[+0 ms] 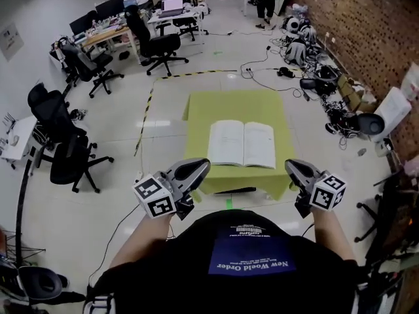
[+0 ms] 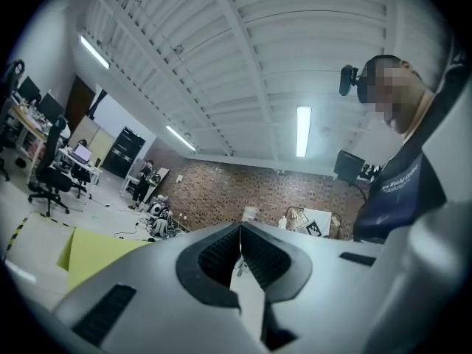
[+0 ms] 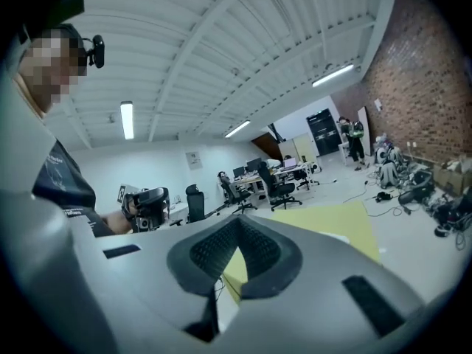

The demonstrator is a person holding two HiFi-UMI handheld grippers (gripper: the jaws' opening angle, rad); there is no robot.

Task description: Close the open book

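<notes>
the person's dark shirt [image 1: 252,254] fills the bottom of the head view. just above it, the left gripper [image 1: 200,167] sits at 7 o'clock from the open book [image 1: 242,144] and the right gripper [image 1: 292,167] at 5 o'clock, both apart from it. each gripper's jaws are pressed together with nothing between them. the book lies flat, pages up, on the near half of the yellow-green table [image 1: 196,106]. black office chairs [image 1: 65,146] stand at 9 o'clock of the table, a brick wall [image 1: 366,25] at 2 o'clock.
</notes>
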